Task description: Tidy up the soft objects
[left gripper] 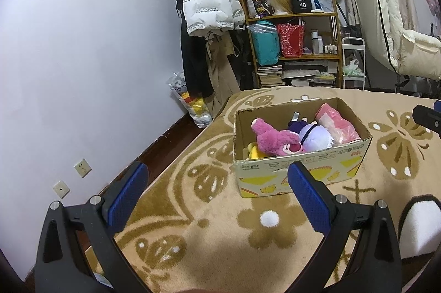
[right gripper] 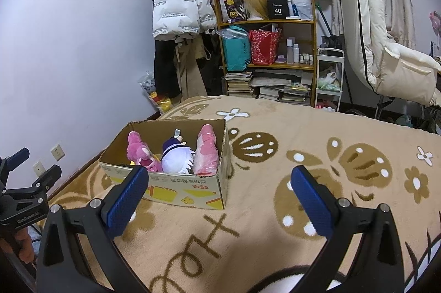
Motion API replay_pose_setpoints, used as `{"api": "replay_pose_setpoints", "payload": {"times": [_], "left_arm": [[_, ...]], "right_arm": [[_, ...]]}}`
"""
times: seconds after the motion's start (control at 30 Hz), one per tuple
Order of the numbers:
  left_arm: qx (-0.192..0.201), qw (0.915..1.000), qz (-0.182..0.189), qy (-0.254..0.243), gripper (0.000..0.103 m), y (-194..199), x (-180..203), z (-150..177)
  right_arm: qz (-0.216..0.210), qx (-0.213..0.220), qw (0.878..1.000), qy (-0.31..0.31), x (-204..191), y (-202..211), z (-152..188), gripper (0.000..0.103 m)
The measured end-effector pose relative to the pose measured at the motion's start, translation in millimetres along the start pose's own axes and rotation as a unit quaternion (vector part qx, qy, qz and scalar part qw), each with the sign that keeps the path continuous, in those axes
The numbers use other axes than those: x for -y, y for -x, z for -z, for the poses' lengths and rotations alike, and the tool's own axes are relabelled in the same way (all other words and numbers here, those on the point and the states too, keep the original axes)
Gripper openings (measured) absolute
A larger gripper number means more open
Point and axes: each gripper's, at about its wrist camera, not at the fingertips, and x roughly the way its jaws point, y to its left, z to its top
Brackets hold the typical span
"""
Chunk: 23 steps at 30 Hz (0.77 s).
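Left wrist view: a cardboard box [left gripper: 300, 169] sits on the patterned blanket [left gripper: 193, 224], holding a pink plush [left gripper: 278, 140], a purple-and-white plush [left gripper: 314, 137] and a pink bagged item [left gripper: 336, 122] side by side. The left gripper [left gripper: 217, 191] hovers near the box, spread wide, holding nothing. The right gripper [right gripper: 220, 192] likewise gapes empty, just beside the box.

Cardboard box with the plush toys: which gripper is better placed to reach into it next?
Left, probably. The left gripper is open with the cardboard box just ahead of its right finger. The right gripper, also open and empty, has it off to its left.
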Motion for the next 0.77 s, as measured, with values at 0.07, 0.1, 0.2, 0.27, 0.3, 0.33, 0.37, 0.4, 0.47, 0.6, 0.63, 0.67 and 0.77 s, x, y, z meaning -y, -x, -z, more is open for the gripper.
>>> {"api": "replay_pose_setpoints", "payload": {"times": [0.07,0.1,0.2,0.27,0.3,0.33,0.37,0.4,0.47,0.6,0.63,0.67,0.77], "left_arm": [[0.003,1.0,-0.005,-0.004,0.1,0.5,0.7,0.4],[0.004,1.0,-0.005,-0.004,0.1,0.8,0.7,0.2],[0.004,1.0,-0.003,0.0,0.1,1.0,0.6,-0.2],[0.003,1.0,-0.002,-0.001,0.1,0.5,0.5,-0.4],[0.003,1.0,-0.002,-0.001,0.1,0.8,0.4,-0.3],[0.003,1.0,-0.002,0.0,0.1,1.1,0.2,-0.3],[0.003,1.0,-0.002,0.0,0.1,1.2,0.1,-0.4],[0.003,1.0,-0.003,-0.001,0.1,1.1,0.0,-0.4],[0.005,1.0,-0.003,0.0,0.1,1.8,-0.1,-0.1],[0.004,1.0,-0.003,0.001,0.1,1.8,-0.3,0.1],[0.004,1.0,-0.003,0.001,0.1,2.1,-0.3,0.1],[0.005,1.0,-0.003,0.0,0.1,2.1,-0.5,0.1],[0.006,1.0,-0.004,0.0,0.1,1.8,-0.6,-0.1]], "right_arm": [[0.0,0.0,1.0,0.0,0.3,0.0,0.0,0.103],[0.0,0.0,1.0,0.0,0.1,0.0,0.0,0.103],[0.0,-0.001,1.0,0.001,0.2,-0.1,0.1,0.103],[0.0,-0.001,1.0,0.001,0.4,-0.3,0.1,0.103],[0.0,-0.001,1.0,0.001,0.1,-0.1,0.2,0.103],[0.0,0.0,1.0,0.0,0.3,-0.2,0.1,0.103],[0.0,-0.001,1.0,0.0,0.4,-0.4,0.1,0.103],[0.0,-0.001,1.0,0.001,0.2,-0.2,0.3,0.103],[0.0,0.0,1.0,0.001,0.5,-0.3,0.2,0.103],[0.0,0.0,1.0,0.001,0.3,-0.2,0.2,0.103],[0.0,-0.001,1.0,0.001,0.5,-0.3,0.2,0.103],[0.001,-0.001,1.0,0.001,0.4,-0.2,0.3,0.103],[0.001,0.0,1.0,0.0,1.8,-0.2,-0.1,0.103]]}}
